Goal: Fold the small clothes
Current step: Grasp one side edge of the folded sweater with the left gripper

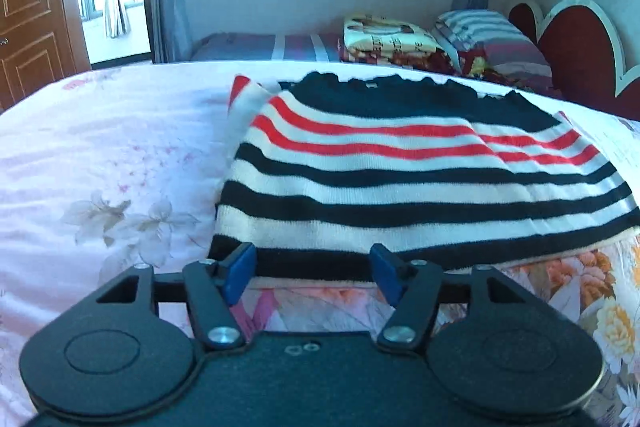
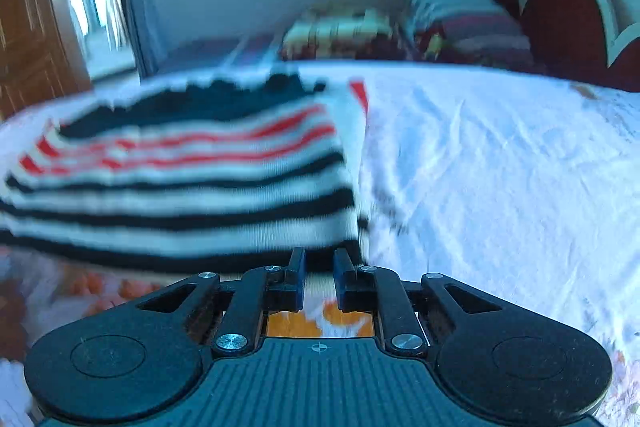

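Observation:
A small knitted sweater (image 1: 400,163) with black, white and red stripes lies flat on the bed. My left gripper (image 1: 312,267) is open, its blue pads (image 1: 240,271) right at the sweater's near black hem, toward its left corner. In the right wrist view the sweater (image 2: 180,187) is blurred. My right gripper (image 2: 319,267) stands at the hem's near right corner with a narrow gap between its blue pads (image 2: 298,279). Nothing shows between them.
The bed has a pale floral sheet (image 1: 100,167). Folded blankets (image 1: 392,39) and a striped pillow (image 1: 488,35) lie behind it, by a red heart-shaped headboard (image 1: 580,43). A wooden door (image 1: 28,7) stands at the far left.

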The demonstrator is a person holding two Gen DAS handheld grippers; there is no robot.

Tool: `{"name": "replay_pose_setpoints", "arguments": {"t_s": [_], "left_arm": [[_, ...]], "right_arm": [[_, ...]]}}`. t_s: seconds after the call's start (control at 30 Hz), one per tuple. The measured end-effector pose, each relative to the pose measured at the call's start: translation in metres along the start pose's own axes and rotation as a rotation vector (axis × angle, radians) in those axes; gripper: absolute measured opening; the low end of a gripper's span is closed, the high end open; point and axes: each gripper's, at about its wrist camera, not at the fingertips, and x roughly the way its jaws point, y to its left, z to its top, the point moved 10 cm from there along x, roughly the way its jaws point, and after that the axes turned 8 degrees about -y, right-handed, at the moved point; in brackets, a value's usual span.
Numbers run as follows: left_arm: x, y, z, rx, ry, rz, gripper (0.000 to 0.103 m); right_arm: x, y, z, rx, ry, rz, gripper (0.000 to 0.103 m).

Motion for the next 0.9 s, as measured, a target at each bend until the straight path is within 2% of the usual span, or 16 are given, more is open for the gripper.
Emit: {"name": "replay_pose_setpoints", "arguments": {"t_s": [0.1,0.17,0.27,0.6,0.77,0.9], "left_arm": [[0.003,0.003,-0.007,-0.007,0.011,-0.006,0.063],[0.004,0.001,-0.007,0.004,0.019,0.001,0.063],[0.006,0.000,-0.006,0.000,0.025,0.000,0.063],[0.007,0.000,-0.007,0.002,0.014,0.002,0.063],[0.005,0.000,-0.007,0.005,0.009,0.002,0.064],[0.005,0.000,-0.006,0.024,0.022,-0.016,0.064]], "right_arm": [[0.006,-0.003,-0.015,-0.021,0.059,-0.002,0.014],[0.006,0.004,-0.016,-0.067,0.060,-0.011,0.014],[0.012,0.000,-0.012,-0.023,0.051,-0.012,0.014],[0.024,-0.004,-0.014,0.001,0.074,-0.005,0.014],[0.025,0.000,-0.016,-0.050,0.065,-0.015,0.014],[0.026,0.006,-0.017,-0.138,0.078,-0.035,0.014]]}}
